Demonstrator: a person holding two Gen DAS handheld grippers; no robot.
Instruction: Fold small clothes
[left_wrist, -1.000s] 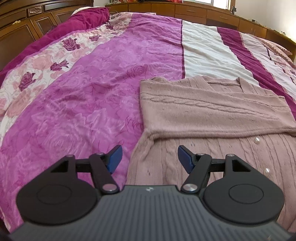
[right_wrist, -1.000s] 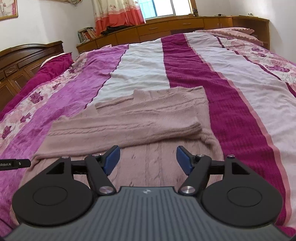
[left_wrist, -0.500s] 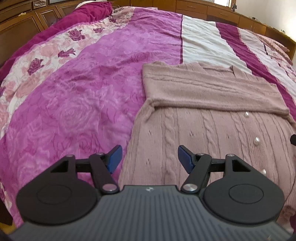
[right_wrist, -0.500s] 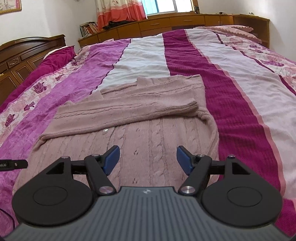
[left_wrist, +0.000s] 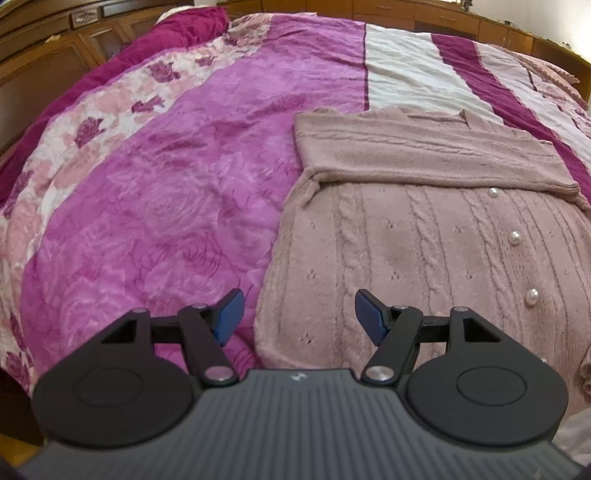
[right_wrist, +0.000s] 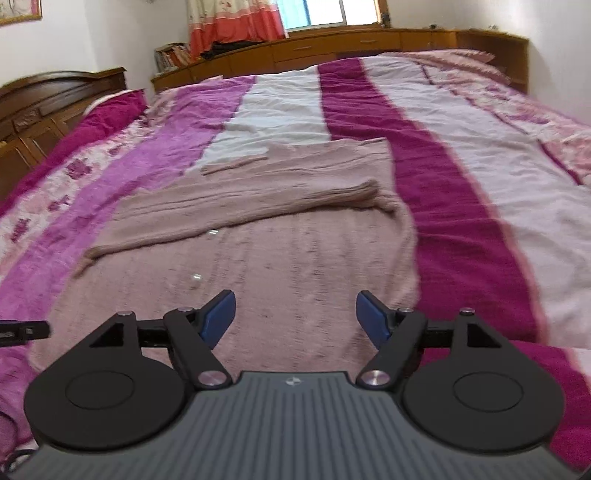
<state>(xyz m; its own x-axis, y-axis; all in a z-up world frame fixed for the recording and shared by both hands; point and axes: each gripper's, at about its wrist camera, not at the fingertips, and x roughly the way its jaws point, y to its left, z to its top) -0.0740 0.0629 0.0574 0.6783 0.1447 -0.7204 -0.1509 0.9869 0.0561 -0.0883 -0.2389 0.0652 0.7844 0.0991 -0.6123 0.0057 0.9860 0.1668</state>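
Both claws hang released and empty: left gripper above the pink cable-knit cardigan's left edge, right gripper, jaws just widened, above its right half on the striped bedspread. Pinching bedspread with the knit, I judge, would drag both.

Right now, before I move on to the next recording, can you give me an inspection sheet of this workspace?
Surface: bed under a striped and flowered pink, magenta and white bedspread, somewhat creased.
Job's things: pink knit cardigan with pearl buttons lying flat, both sleeves folded across the chest.
Clutter: nothing seen on the bed besides the cardigan.
Grippers: left gripper open, near the cardigan's left edge, holding nothing. Right gripper open, jaws just been opening, over the cardigan's lower part, nothing between them.
Cables: nothing seen.
Surroundings: wooden headboard, low wooden cabinets, window with orange curtain, books.
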